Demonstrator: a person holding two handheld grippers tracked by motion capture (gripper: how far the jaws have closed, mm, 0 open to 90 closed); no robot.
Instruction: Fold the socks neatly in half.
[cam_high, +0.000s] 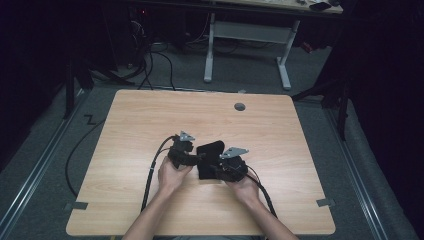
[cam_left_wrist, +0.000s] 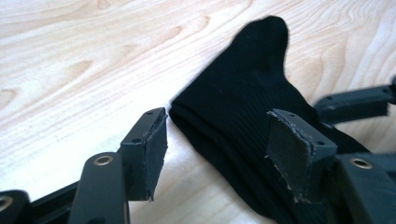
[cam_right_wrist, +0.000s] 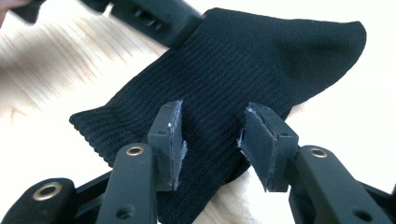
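Note:
A black ribbed sock (cam_high: 210, 159) lies folded flat on the wooden table (cam_high: 150, 115), near its middle. My left gripper (cam_high: 199, 158) comes at it from the left. In the left gripper view this gripper (cam_left_wrist: 222, 144) is open: one jaw rests over the bare wood, the other over the sock (cam_left_wrist: 243, 93), and the folded edge lies between them, not pinched. My right gripper (cam_high: 216, 169) reaches in from the right. It stands open (cam_right_wrist: 212, 140) just above the sock (cam_right_wrist: 243, 60), with the pads apart and clear of the fabric.
A round cable hole (cam_high: 240, 106) sits near the table's far edge. Beyond the table a white desk frame (cam_high: 245, 35) stands on the grey floor, with cables (cam_high: 150, 60) beside it. Bare wood surrounds the sock on all sides.

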